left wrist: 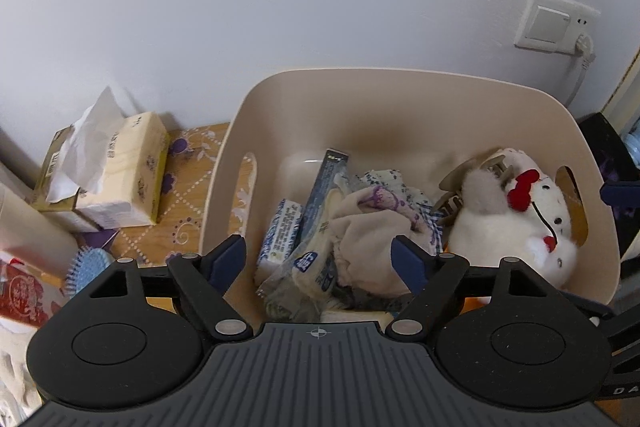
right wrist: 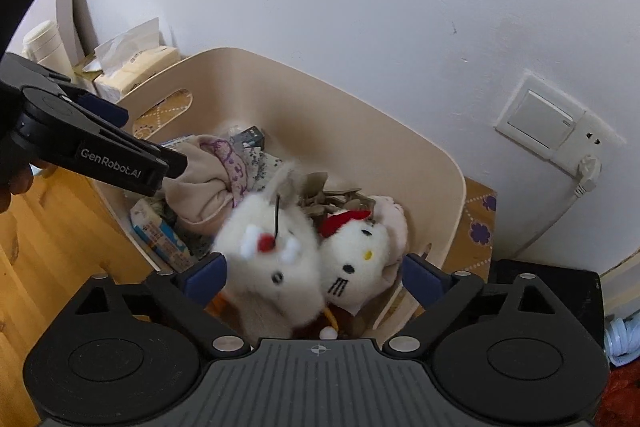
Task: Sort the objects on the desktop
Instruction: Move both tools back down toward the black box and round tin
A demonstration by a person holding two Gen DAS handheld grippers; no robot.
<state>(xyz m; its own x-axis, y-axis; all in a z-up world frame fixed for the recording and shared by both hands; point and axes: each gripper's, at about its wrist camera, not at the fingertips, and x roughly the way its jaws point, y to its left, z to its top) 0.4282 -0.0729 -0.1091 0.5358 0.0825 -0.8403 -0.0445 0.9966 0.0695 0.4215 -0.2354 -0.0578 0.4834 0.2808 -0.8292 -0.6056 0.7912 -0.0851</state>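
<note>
Left claw, marked "GenRobot.AI", hovers open over beige bin

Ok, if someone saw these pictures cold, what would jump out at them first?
Probably the white plush cat toys with red bows, lying at the right end of the beige storage bin against the wall. Beside them the bin is heaped with a bundled cloth and snack packets. The left hand-held gripper and right hand-held gripper both hang open above it.
</note>
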